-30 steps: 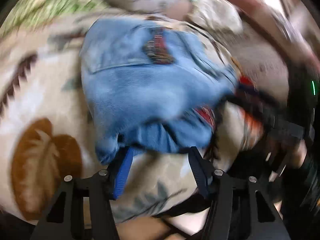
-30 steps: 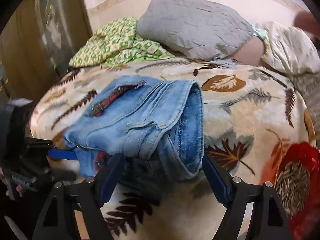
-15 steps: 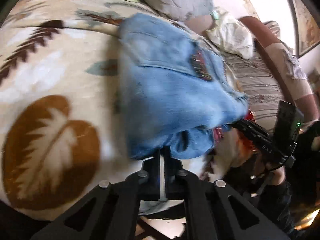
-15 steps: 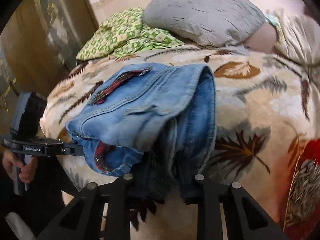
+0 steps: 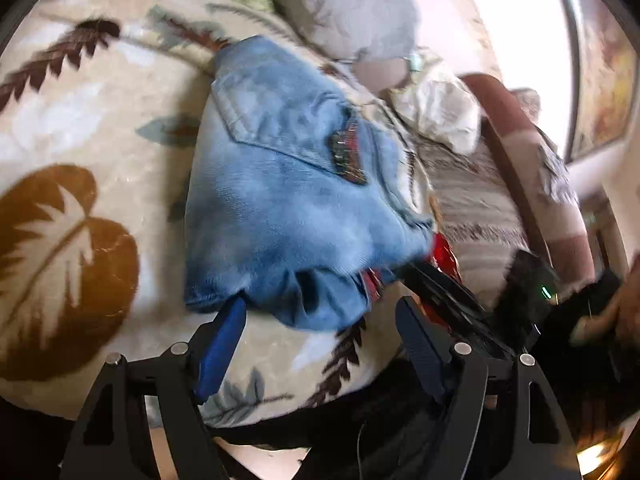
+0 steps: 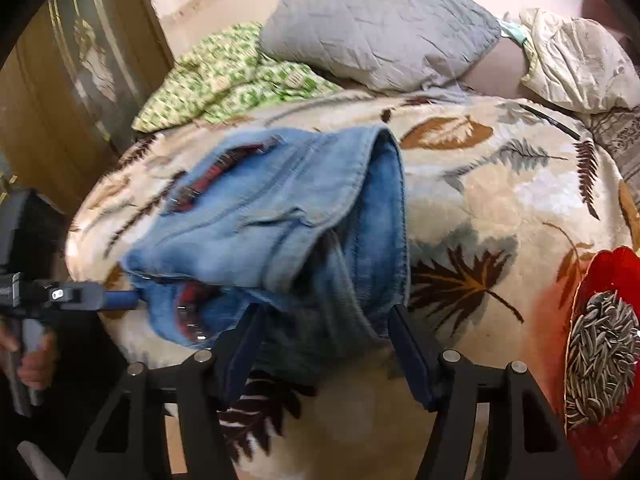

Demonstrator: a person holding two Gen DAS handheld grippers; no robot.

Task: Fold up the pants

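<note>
We've got the left gripper [image 5: 320, 320] spread wide, jaws just reopened, nothing pinched; its left pad sits at the near hem of the jeans [image 5: 288, 184]. Right gripper [image 6: 326, 340] likewise just opened, straddling the near edge w/o pressing. Jeans lie bundled on the leaf-print blanket [image 6: 500, 200]. Judging by that, fold's been released; next we prob. need to square up the bundle.

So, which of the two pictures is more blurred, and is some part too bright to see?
Left wrist view: motion blur smears the jeans and the grey pillow, and the window area at the upper right is washed out white. Right wrist view: sharper, evenly lit, only the jeans slightly soft. Both views bend towards dark round edges.
</note>
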